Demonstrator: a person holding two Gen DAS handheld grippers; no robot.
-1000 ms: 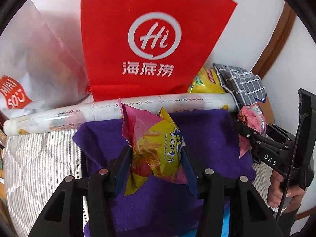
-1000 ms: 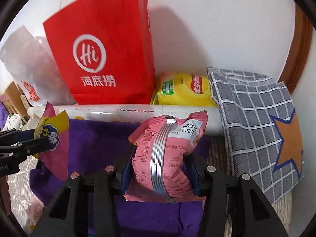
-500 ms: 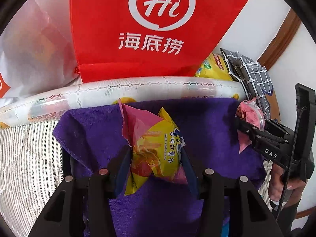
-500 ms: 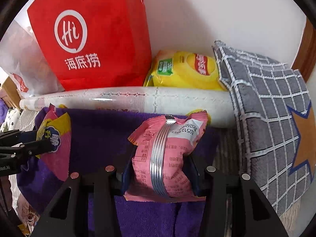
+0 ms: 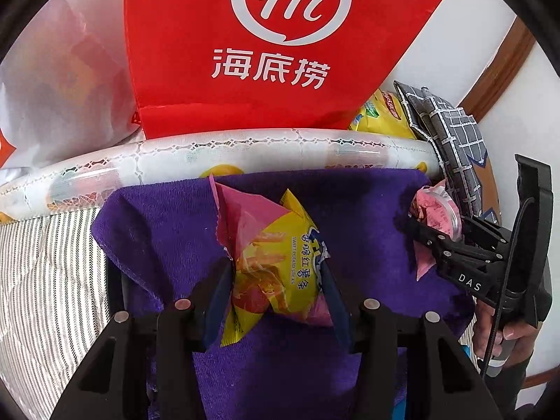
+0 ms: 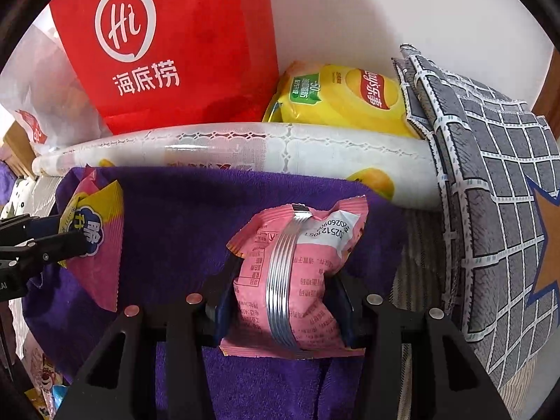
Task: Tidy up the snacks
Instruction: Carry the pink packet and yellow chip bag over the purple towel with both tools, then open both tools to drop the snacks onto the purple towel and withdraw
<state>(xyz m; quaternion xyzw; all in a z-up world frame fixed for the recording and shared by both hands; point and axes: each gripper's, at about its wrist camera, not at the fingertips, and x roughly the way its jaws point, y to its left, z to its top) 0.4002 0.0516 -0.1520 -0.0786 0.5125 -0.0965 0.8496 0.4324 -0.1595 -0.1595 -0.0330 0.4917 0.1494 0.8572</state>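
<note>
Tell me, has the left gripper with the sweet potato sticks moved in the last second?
Yes. The left gripper has carried the sweet potato sticks bag forward, toward the red bag, which fills more of its view.

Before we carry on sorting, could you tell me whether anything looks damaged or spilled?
Nothing spilled or torn. The sweet potato stick packet is crumpled in the left gripper; the pink packet in the right gripper looks intact.

A towel (image 6: 182,210) is lying on the striped bedding (image 5: 42,245), in front of a rolled sheet (image 6: 245,147). Behind the roll, a tote bag (image 6: 168,45) is standing against the wall, with a plastic bag (image 5: 63,80) to its left and a chips bag (image 6: 343,98) to its right, beside a checked cushion (image 6: 497,182)
</note>
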